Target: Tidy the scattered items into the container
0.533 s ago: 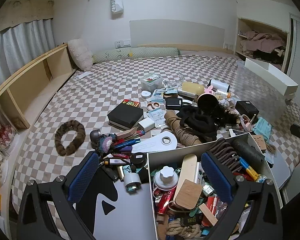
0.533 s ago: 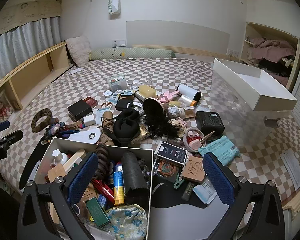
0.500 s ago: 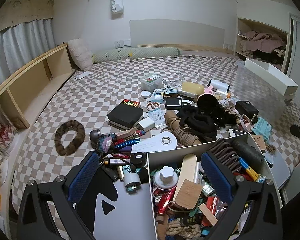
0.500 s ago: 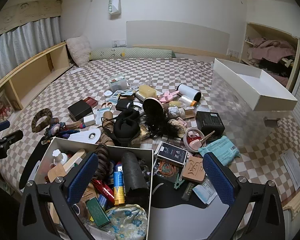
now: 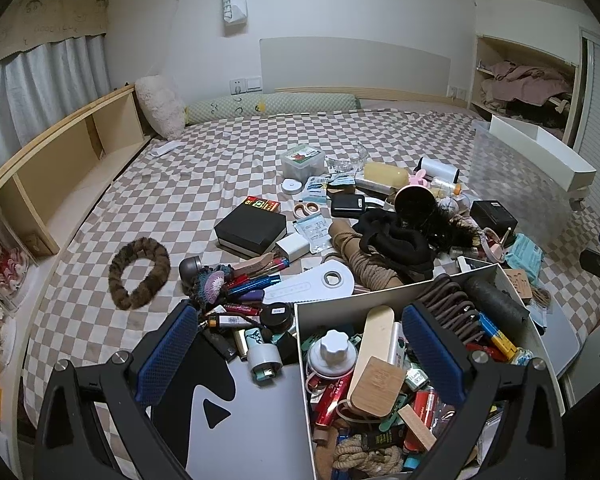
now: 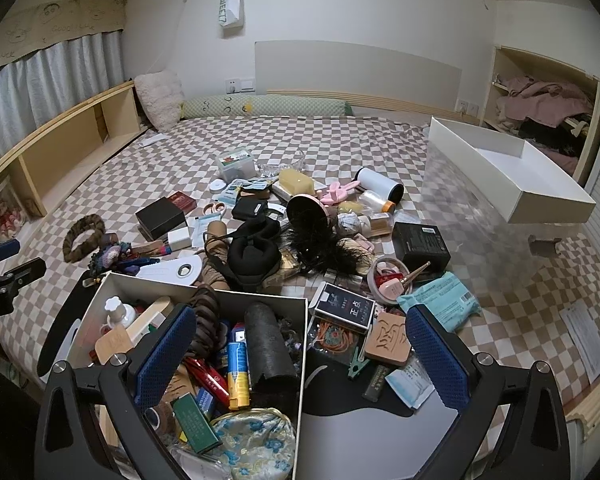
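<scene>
A white box (image 5: pixel 364 298) (image 6: pixel 204 286) full of small items stands at the near edge of a checkered bed. Scattered items lie around it: a white flat tool (image 5: pixel 320 282), pens and lighters (image 5: pixel 244 280), a black box (image 5: pixel 250 232), a brown fur ring (image 5: pixel 140 268), black cloth (image 6: pixel 256 254), a teal packet (image 6: pixel 440 300) and a carved wooden block (image 6: pixel 388 338). My left gripper (image 5: pixel 296 350) is open and empty, hovering over the box's left wall. My right gripper (image 6: pixel 300 354) is open and empty, over the box's right wall.
An empty white tray (image 6: pixel 512 172) sits on a clear bin (image 6: pixel 460 208) at the right. A wooden shelf (image 5: pixel 60 160) runs along the left of the bed. A black and white mat (image 5: pixel 220 400) lies under the box. Pillows (image 5: pixel 160 112) lie at the far end.
</scene>
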`<state>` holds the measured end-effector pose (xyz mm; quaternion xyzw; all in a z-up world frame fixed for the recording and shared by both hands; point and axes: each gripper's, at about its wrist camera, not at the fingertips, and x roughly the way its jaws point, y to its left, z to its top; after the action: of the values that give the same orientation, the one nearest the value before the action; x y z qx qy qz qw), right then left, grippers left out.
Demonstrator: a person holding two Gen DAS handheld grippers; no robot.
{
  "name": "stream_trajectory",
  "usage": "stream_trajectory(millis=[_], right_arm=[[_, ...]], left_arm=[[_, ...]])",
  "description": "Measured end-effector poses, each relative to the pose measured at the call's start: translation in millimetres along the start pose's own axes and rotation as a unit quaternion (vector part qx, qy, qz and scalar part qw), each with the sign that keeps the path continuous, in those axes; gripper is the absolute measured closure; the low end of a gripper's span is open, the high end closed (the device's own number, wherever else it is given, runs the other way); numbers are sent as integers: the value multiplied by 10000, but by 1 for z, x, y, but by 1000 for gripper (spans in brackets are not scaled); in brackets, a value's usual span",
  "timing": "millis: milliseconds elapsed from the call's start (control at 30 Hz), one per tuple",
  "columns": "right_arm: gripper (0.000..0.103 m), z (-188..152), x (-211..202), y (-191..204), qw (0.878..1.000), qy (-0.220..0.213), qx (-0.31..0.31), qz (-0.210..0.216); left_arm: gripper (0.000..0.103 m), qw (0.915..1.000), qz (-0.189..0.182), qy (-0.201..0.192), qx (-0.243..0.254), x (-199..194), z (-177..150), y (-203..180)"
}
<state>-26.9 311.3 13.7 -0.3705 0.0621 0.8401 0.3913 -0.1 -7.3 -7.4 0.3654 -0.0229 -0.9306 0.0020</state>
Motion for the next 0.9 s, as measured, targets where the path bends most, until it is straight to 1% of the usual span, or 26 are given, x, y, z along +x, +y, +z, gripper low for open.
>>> stream_trajectory(millis=[900], right_arm=[[0,1,0,1,10000,45,-25,-33]], left_arm=[[0,10000,-18,31,10,1,-1,3]])
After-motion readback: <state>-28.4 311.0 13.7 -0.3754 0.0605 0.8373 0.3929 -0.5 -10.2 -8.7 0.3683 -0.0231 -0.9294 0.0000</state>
